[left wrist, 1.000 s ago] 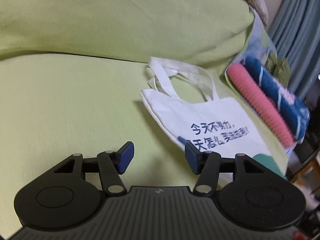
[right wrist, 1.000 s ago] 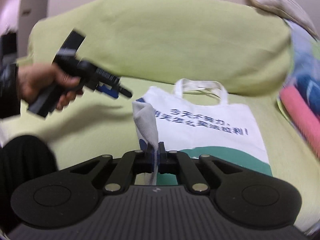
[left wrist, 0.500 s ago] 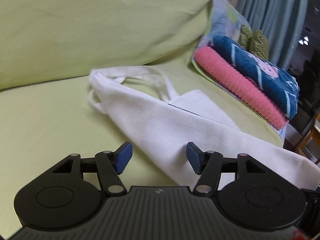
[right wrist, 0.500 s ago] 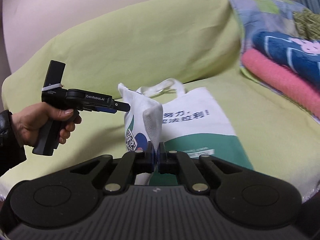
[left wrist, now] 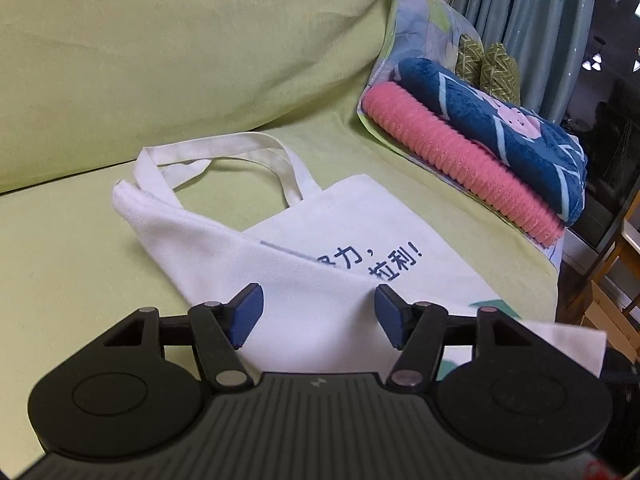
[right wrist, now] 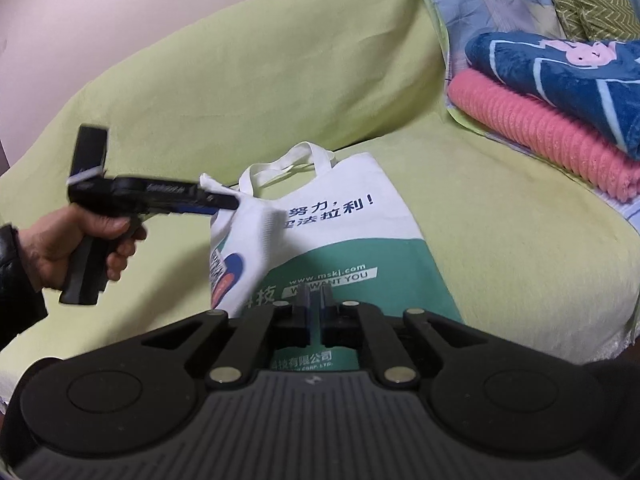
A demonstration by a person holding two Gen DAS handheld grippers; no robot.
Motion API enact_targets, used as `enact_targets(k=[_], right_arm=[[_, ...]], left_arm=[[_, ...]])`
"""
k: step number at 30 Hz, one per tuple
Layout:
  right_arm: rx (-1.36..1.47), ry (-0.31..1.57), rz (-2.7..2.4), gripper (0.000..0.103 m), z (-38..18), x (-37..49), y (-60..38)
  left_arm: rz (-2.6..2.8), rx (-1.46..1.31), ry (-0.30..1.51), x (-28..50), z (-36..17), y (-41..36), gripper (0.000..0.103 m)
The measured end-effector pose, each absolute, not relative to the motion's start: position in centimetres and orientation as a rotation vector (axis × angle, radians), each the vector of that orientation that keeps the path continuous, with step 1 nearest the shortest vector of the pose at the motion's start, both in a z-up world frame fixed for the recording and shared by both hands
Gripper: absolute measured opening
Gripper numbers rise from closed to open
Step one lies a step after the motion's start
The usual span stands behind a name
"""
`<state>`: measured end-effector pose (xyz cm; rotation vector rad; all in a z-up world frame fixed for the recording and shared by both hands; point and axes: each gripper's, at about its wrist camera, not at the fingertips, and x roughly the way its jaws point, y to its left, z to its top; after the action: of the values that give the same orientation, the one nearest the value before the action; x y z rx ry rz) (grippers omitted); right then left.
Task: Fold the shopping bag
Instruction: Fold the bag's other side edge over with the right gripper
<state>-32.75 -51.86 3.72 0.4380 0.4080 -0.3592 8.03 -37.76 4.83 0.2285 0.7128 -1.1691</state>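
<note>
My left hand-held gripper is spread wide over the folded-over flap of the shopping bag, gripping nothing. My right hand-held gripper is closed, jaws together at the bag's lower green edge; whether cloth sits between them, I cannot tell. The bag lies on the sofa seat, handles toward the backrest.
</note>
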Motion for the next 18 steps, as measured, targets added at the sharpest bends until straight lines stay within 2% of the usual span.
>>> enact_targets(k=[1,4,7,9,10,13,16,18], right_arm=[[0.449,0.399,-0.354,0.009,3.9,-32.7,-52.1],[0.489,0.363,-0.330,0.032,4.4,-32.2,-52.6],[0.469,0.370,-0.267,0.033,5.7,-29.7,-52.9],[0.448,0.388,-0.214,0.037,6.7,-27.3,-53.1],[0.441,0.401,-0.185,0.042,7.2,-26.0,-53.1],[0.446,0.436,-0.086,0.045,8.5,-22.5,-52.5],[0.398,0.510,-0.010,0.058,9.1,-19.6,-50.3],[0.370,0.568,0.007,0.063,8.8,-18.2,-48.8]], left_arm=[[-1.163,0.223,0.713,8.1,4.7,-37.2,0.067],[-1.138,0.200,0.741,8.8,3.9,-35.4,0.068],[-1.107,0.194,0.762,9.3,3.0,-34.0,0.068],[-1.095,0.179,0.771,9.6,2.5,-33.1,0.068],[-1.084,0.173,0.775,9.9,2.3,-32.7,0.068],[-1.054,0.153,0.785,11.0,1.8,-31.8,0.068],[-1.042,0.126,0.798,12.4,1.1,-31.4,0.068],[-1.055,0.121,0.798,12.9,0.8,-31.5,0.068]])
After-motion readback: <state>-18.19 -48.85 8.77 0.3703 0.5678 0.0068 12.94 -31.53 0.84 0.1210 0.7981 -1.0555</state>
